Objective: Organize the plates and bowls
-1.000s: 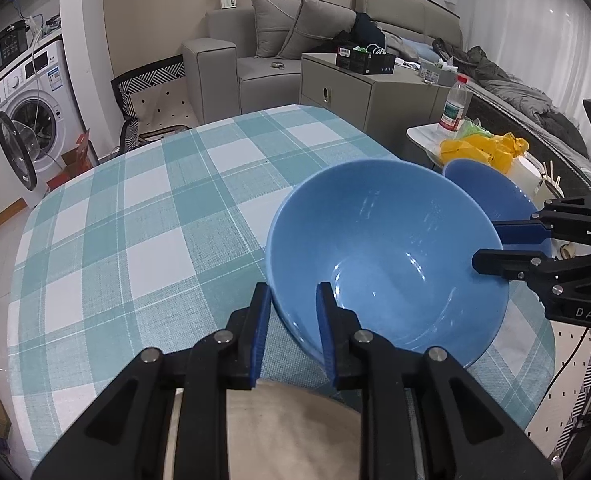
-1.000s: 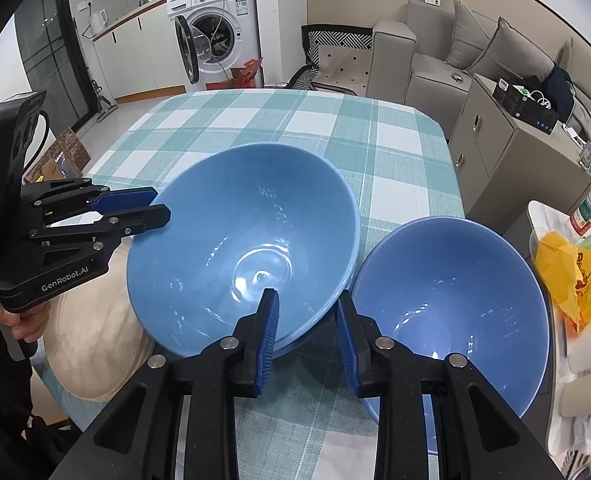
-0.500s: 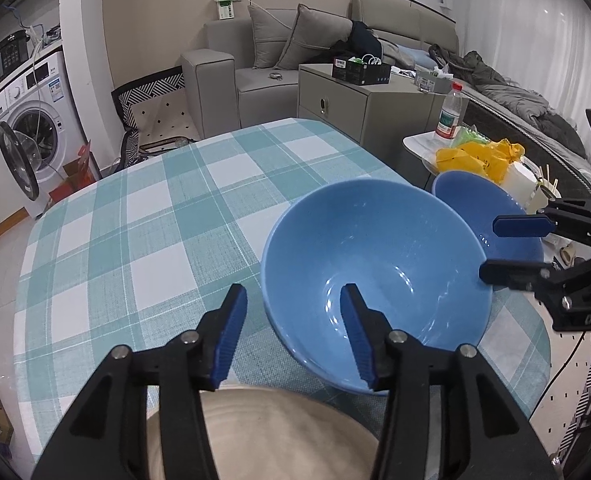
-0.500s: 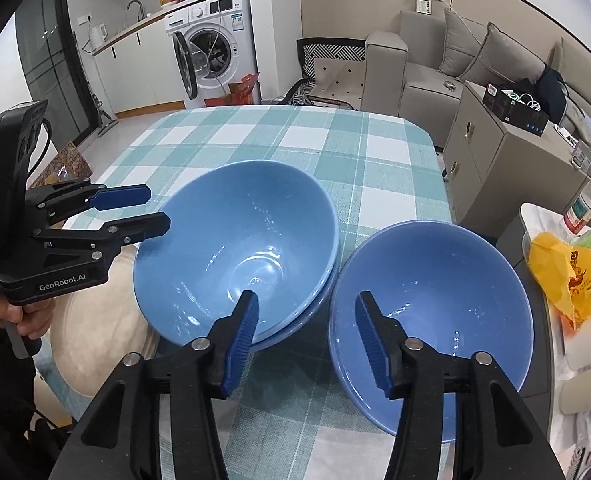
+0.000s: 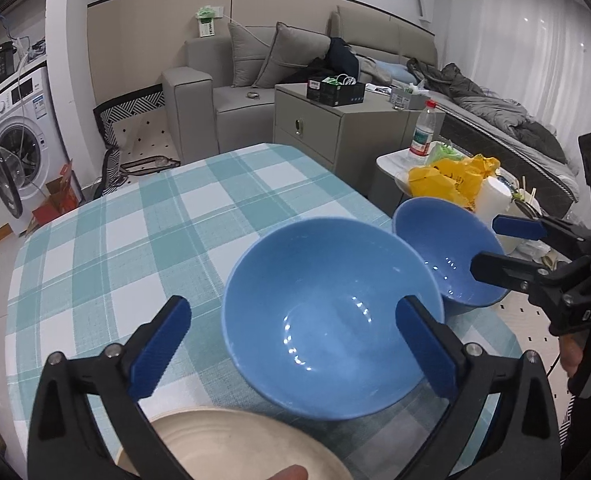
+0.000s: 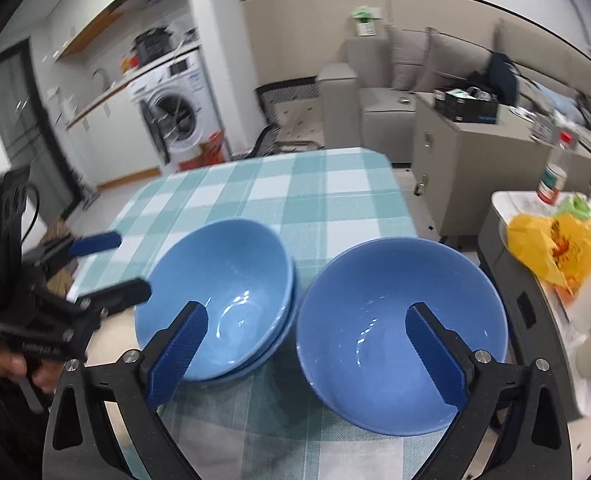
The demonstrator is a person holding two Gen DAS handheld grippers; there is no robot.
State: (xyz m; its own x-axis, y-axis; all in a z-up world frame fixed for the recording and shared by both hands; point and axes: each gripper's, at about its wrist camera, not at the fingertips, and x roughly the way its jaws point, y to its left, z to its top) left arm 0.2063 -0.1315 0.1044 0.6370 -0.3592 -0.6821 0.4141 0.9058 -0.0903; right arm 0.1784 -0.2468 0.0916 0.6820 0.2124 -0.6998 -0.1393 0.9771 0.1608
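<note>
So there's two glossy blue bowls nested into a stack [image 6: 219,292] on the table [image 5: 143,240], which has a woven-looking teal and white check cloth, and a third matching single bowl [image 6: 399,328] sits just to the right of the stack, rims nearly touching. All smooth glazed ceramic by the look, deep round shape, ceiling lights glinting in the bottoms. At the near edge there's a matte cream plate [image 5: 231,444] with faint concentric rings, close beside the stack. Both tongs are black plastic frames with ribbed blue pads. The left gripper [image 5: 295,344] has just been opening and now stands spread wide with the stack's near rim between its fingers, pads off the bowl, holding nothing. The right gripper [image 6: 307,356] has also just swung its jaws wide apart and hangs over the gap between the stack and the single bowl, nothing in its grip either. Readable writing: "DAS" in white on the right gripper's body from the left view; the lettering on the left one is too blurred. Off to the side a crinkly yellow plastic bag [image 6: 555,248] and a red-capped bottle [image 5: 425,132].
</note>
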